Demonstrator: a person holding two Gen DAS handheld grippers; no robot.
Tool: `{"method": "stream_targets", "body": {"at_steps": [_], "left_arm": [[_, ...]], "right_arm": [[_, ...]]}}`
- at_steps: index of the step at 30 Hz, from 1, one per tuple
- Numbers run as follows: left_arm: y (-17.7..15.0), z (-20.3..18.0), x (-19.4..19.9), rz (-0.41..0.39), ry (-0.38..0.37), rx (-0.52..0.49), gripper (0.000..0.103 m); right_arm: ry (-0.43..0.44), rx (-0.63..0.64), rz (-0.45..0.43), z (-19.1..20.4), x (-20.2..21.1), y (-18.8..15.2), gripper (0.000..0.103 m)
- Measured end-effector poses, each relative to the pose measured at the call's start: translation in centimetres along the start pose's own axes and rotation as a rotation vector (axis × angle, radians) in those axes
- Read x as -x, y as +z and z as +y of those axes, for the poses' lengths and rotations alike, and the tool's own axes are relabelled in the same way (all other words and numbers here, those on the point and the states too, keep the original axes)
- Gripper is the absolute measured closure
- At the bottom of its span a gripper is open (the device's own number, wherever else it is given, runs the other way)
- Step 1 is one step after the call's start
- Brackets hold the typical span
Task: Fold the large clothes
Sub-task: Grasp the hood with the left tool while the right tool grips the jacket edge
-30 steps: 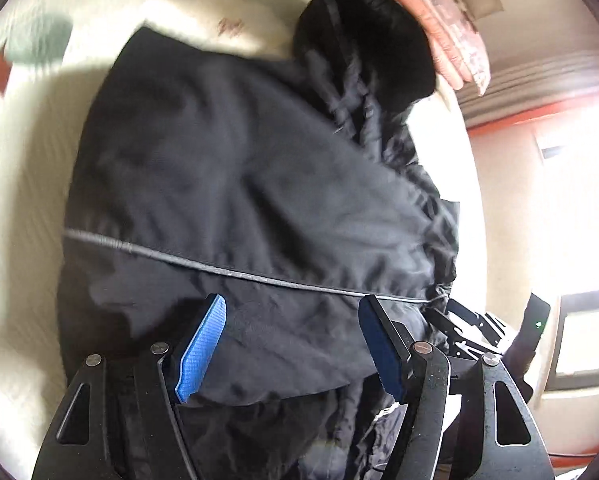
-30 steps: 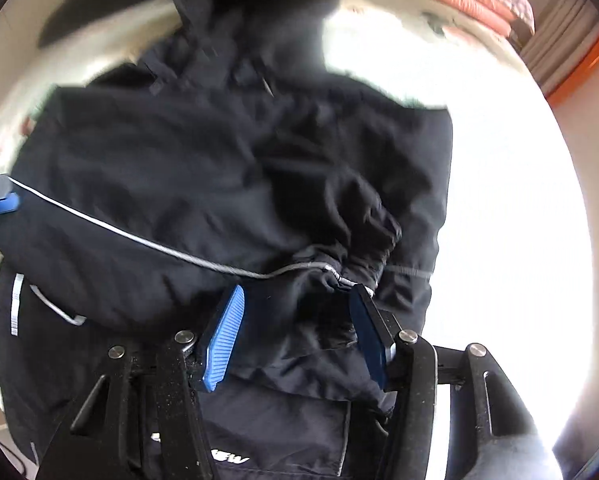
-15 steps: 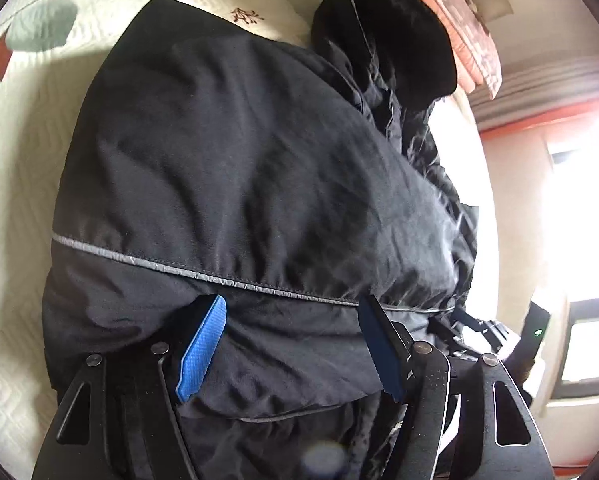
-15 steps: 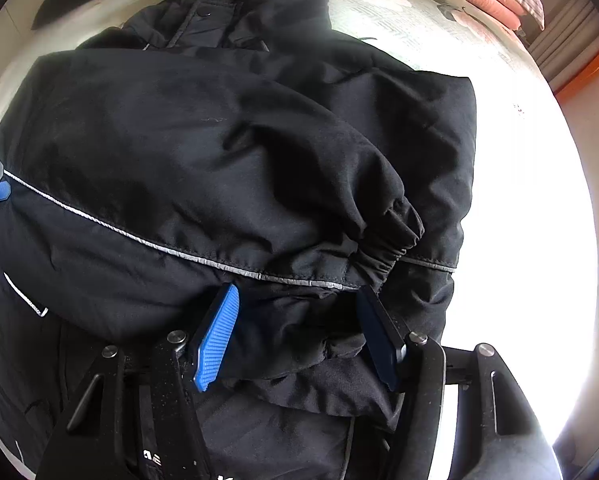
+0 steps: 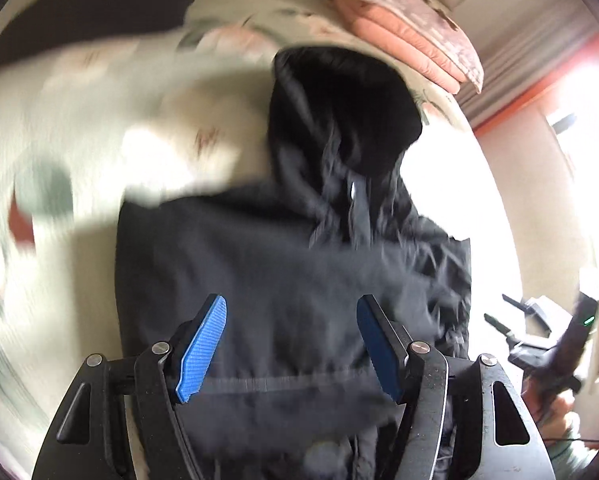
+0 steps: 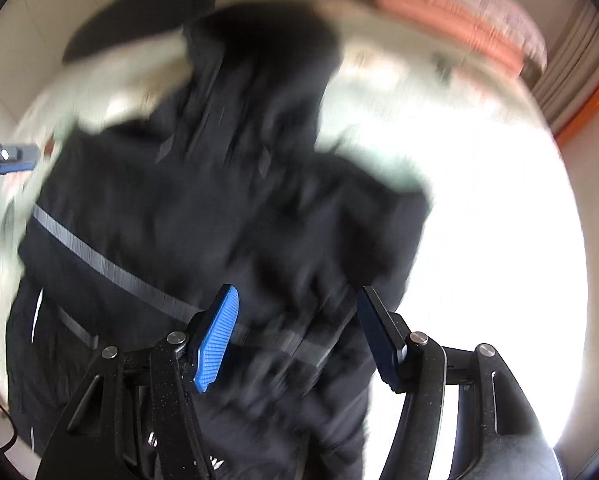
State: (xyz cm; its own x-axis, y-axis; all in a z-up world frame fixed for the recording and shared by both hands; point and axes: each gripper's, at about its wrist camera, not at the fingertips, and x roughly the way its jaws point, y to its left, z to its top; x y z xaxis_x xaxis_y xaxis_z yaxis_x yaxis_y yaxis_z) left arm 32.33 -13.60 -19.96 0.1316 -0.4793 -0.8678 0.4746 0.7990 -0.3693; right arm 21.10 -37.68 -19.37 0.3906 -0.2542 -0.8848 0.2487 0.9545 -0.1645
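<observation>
A black hooded jacket (image 5: 291,264) lies folded on the pale bed cover (image 5: 99,120), its hood (image 5: 339,112) pointing away from me. My left gripper (image 5: 291,332) hangs over the near hem, jaws wide apart, blue pads clear of the cloth. In the right wrist view the same jacket (image 6: 203,208) shows a grey reflective stripe (image 6: 99,260) running down toward my right gripper (image 6: 297,320). That gripper is open too, above the gathered cuff, gripping nothing. Both views are blurred by motion.
Folded pink blankets (image 5: 411,28) are stacked at the bed's far end. A dark cloth (image 5: 79,12) lies at the far left. Bright overexposed bed cover (image 6: 499,240) spreads to the right of the jacket. A person's hand (image 5: 559,412) holds the other tool at the right edge.
Both grippers have lifted up and away from the jacket, which now looks smaller and lies below the pads instead of bulging between them. The right jaws have widened slightly.
</observation>
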Motion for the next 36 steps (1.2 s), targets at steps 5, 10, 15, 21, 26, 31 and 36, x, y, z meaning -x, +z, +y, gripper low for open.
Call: {"method": "stream_targets", "body": {"at_steps": [5,10,15,21,26,31,36], "left_arm": [[8.7,-2.2,-1.7,-0.092,0.083,-0.138,0.034],[15.4,-2.0,-5.8,-0.108,0.085,-0.125,0.034],[20.2,-0.3,-11.5,-0.072,0.111,-0.118,0.034],[23.5,2.2,-17.9,-0.016,0.109,-0.107,0.070],[22.5,5.6,-15.9,-0.079,-0.114,-0.049,0.094],[20.4,10.0,-19.6,0.046,-0.138,-0.006,0.084],[19.5,12.9,-19.0,0.055,-0.247,0.086,0.057]], "right_arm": [[-0.043,-0.130,-0.145,-3.7,-1.2,8.2,0.038],[0.051,-0.254,-0.134,-5.2,-5.7,14.7,0.038],[0.069,-0.285,-0.083,-5.2,-11.4,19.0,0.038],[0.038,-0.294,0.009,-4.3,-20.2,20.8,0.038],[0.076,-0.363,-0.025,-6.4,-20.6,19.4,0.087],[0.045,-0.265,0.032,-5.2,-23.3,16.1,0.087],[0.021,-0.222,0.041,-5.4,-22.4,15.3,0.063]]}}
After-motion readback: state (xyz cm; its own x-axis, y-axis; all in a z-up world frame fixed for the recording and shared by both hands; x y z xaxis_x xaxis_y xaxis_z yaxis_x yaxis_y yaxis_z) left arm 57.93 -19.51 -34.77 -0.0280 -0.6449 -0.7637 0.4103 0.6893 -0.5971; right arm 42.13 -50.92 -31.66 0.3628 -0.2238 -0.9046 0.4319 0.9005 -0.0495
